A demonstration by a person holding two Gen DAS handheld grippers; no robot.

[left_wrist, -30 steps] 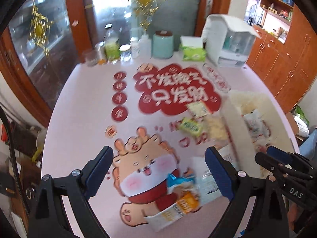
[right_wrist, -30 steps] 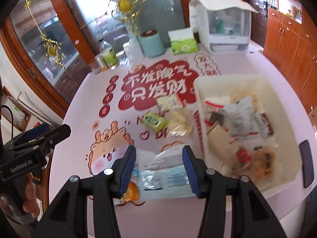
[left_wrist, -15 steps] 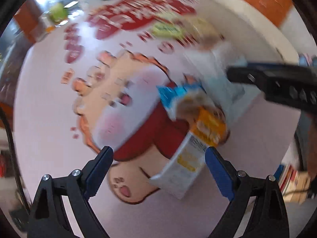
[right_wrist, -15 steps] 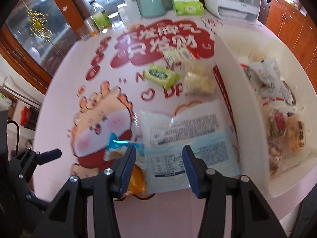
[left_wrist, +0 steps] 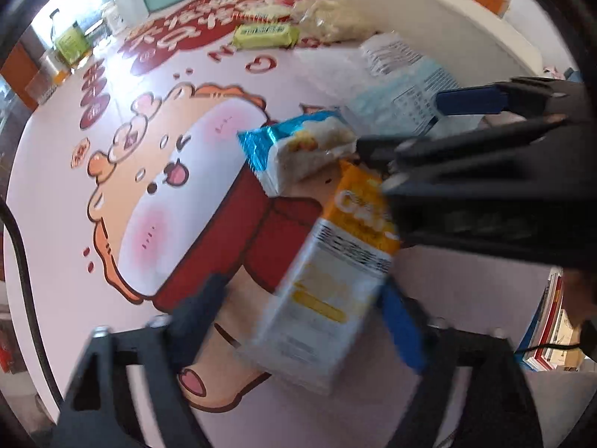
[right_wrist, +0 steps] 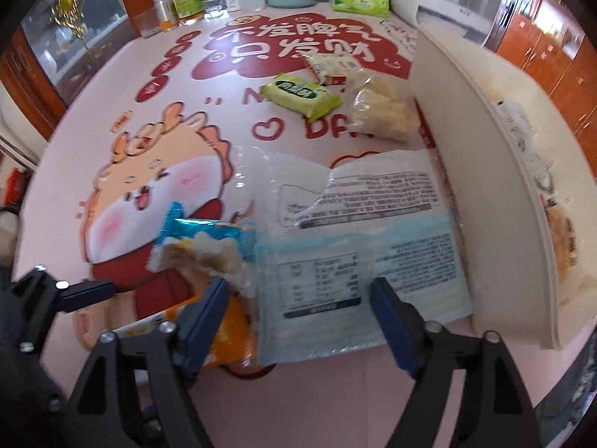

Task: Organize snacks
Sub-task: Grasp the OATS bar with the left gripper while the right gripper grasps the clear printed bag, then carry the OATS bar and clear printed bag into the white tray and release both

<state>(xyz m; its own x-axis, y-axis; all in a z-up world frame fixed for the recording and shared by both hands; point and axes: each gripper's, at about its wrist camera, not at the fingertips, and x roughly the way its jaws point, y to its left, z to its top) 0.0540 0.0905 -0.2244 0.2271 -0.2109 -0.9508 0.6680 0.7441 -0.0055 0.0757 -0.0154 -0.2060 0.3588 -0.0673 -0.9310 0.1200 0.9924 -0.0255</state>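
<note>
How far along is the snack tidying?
Done: several packets already lie in the white bin. In hand: the left gripper is closing around the orange packet; the right gripper is opening over the pale blue bag. Left: the green packet and others on the table.

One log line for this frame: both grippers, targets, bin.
left gripper: closing around orange-white packet | right gripper: opening over pale blue pouch | white bin: right of pouch, holds snacks
</note>
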